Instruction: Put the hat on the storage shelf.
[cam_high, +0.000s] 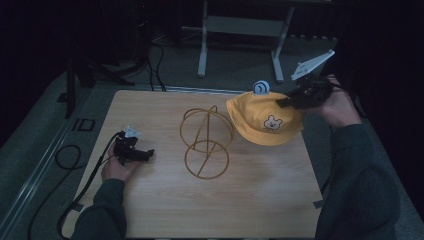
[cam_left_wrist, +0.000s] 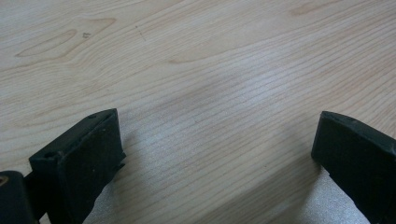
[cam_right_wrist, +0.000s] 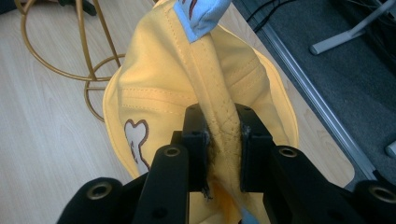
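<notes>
Pinching a fold of the yellow hat (cam_right_wrist: 224, 135), your right gripper (cam_right_wrist: 223, 140) has its jaws clamped hard on bunched cloth at the crown, and the rest of the hat hangs loose from that one point. In the high view the hat (cam_high: 265, 120) sits at the far right of the wooden table (cam_high: 165, 210), lifted off the surface as far as I can judge, just beside the gold wire stand (cam_high: 206, 142) and not touching it.

Treat it as light and floppy: the fabric creases wherever you squeeze it and will not hold a dome by itself. The brim looks a little stiffer thanks to its rows of stitching, so it should hang open below the crown. A seam or the thick crown fold, where you have it now, is probably the safest hold, since a single thin layer could slide out between the pads. The small blue ear (cam_right_wrist: 201, 16) on top is a tempting tab but likely too flimsy to carry the hat.

Your left gripper (cam_left_wrist: 215, 154) rests low over bare wood with its jaws wide apart and nothing between them, free to steady the stand, which looks light enough to tip.
</notes>
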